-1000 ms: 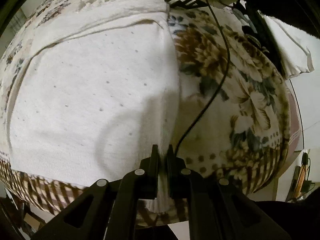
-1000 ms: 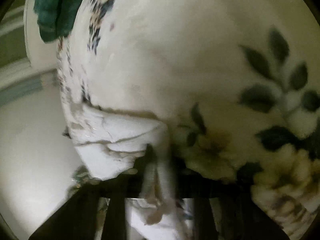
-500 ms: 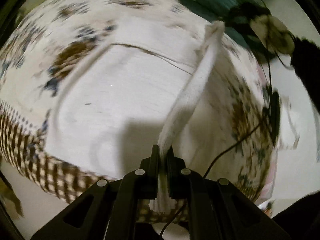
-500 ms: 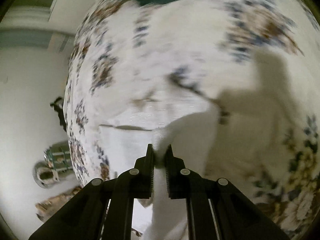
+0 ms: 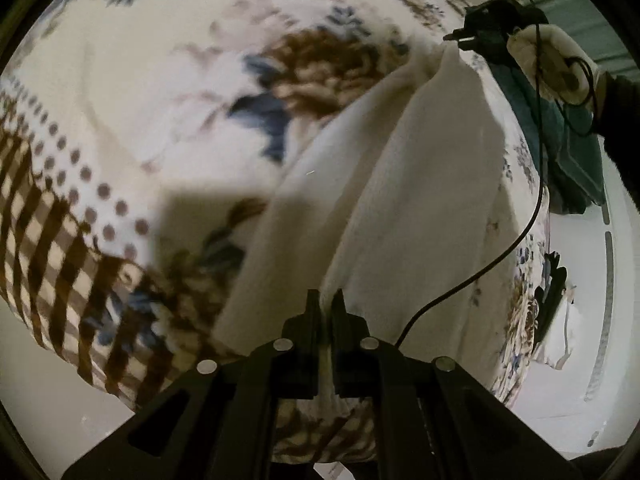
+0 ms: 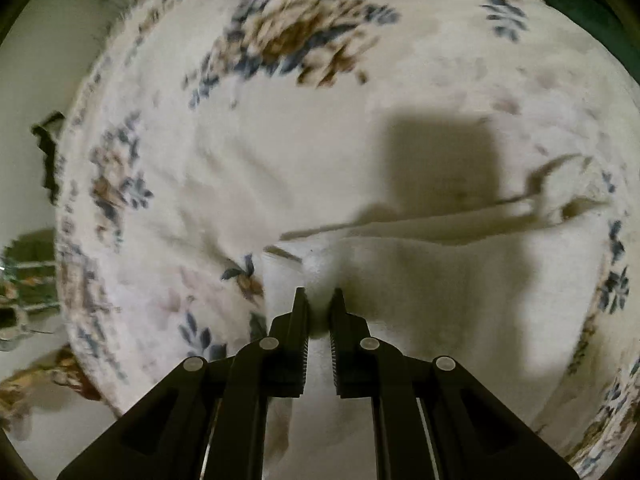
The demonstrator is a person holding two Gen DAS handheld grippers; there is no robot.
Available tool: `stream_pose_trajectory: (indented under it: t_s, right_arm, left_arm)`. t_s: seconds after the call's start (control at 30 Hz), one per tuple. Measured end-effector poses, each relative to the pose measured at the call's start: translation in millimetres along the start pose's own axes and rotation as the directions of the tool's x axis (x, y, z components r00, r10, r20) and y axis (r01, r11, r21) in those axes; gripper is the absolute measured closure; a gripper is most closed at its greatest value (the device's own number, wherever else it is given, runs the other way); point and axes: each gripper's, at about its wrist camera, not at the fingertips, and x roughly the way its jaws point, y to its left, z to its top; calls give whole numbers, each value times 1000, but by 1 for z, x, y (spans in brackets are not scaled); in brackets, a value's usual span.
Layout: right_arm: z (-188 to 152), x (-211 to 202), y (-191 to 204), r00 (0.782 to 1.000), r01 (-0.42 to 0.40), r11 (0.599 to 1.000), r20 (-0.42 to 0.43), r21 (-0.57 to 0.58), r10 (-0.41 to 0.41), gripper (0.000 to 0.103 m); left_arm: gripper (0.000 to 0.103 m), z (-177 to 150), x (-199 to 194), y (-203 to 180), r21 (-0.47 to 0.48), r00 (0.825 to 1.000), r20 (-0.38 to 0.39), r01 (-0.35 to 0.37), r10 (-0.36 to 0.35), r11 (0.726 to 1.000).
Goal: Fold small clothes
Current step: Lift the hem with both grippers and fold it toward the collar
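A white knitted garment (image 5: 404,184) is lifted off the flowered blanket (image 5: 132,80) and stretched between both grippers. My left gripper (image 5: 327,300) is shut on one corner of the cloth, which runs up and away in long folds. At the far end the right gripper (image 5: 460,40) pinches the other corner, held by a gloved hand (image 5: 556,64). In the right wrist view my right gripper (image 6: 319,300) is shut on a bunched edge of the white garment (image 6: 460,288), which spreads to the right over the blanket (image 6: 288,36).
A black cable (image 5: 536,184) hangs from the right hand across the cloth. Dark green fabric (image 5: 576,152) lies at the bed's far right. The blanket's checked border (image 5: 44,240) marks the bed's edge on the left, with pale floor (image 5: 40,380) beyond.
Both grippers have swept sideways across the bed, carrying the garment. It lay flat a second ago and now hangs lifted between them, with flowered blanket uncovered beneath.
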Motion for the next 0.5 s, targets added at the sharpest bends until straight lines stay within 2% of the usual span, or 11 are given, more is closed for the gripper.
stream_pose_trajectory:
  t_s: [0.2,0.33,0.4,0.43,0.5]
  right_arm:
    - [4,28,18,998,54,999,-16,3,-54,94]
    - [7,37,24,998,57,998,-8,8,-57,94]
    - [5,35,22,999,30,1000,-27,2,-29,88]
    - [0,31,19,999,-11,1000,-51,-10,10,83]
    - [-24,14,10,994,-73,997,-82,-36,70,65]
  left_arm:
    - [101,5,4,21,-29,999,-27,17,-18,999]
    - [101,16,9,26,-11,999,-40,-2,1,1000]
    - [101,20,13,26,18,998,-58,-1,2,1000]
    - [101,22,15,25,37,998,-69,-2,4,999]
    - [101,23,17,23,64,997,-82,-5,10,998]
